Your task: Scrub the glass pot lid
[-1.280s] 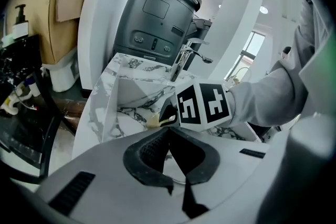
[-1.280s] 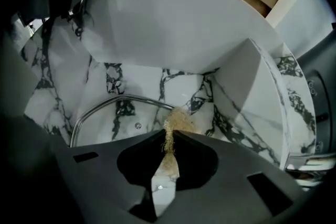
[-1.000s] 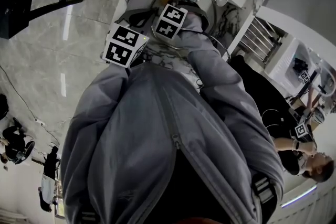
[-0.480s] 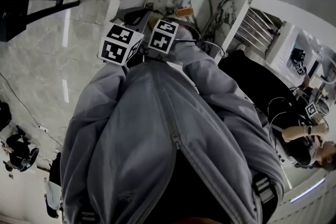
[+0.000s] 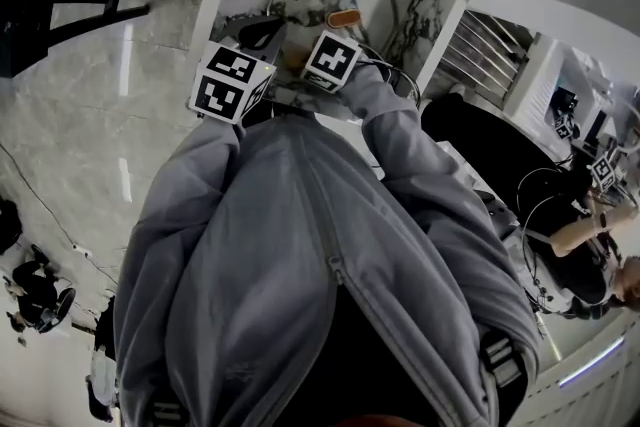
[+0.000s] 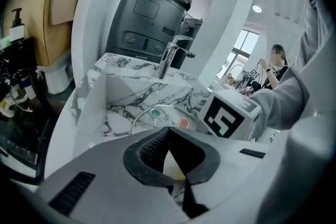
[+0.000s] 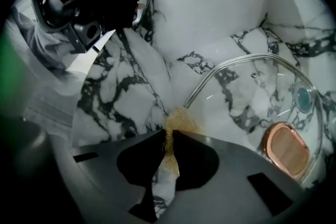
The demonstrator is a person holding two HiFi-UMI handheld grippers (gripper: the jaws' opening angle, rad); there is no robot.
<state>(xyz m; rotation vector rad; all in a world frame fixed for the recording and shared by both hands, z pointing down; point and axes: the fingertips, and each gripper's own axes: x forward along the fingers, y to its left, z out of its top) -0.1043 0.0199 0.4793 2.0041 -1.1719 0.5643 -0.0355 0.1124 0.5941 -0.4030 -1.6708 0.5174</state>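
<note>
The glass pot lid point(image 7: 257, 102) lies flat in the marble sink point(image 7: 210, 23), its copper-coloured knob point(image 7: 285, 148) up and the drain point(image 7: 303, 96) just beyond it. From here the main worry is that nothing steadies it. A push on the rim could send it skating across the smooth basin or tip its far edge up, and glass knocking on marble may chip. The right tongs point(image 7: 169, 134) are nearly closed, pinching a tan scrub pad point(image 7: 181, 120). Only a small tuft pokes past the tips and it seems to meet the lid's near rim, so the pad might slip out, or the hard tips might scrape the glass. The left tongs point(image 6: 168, 131) are pressed together, holding nothing that I can make out, and hang above the sink's near edge, clear of the lid.
</note>
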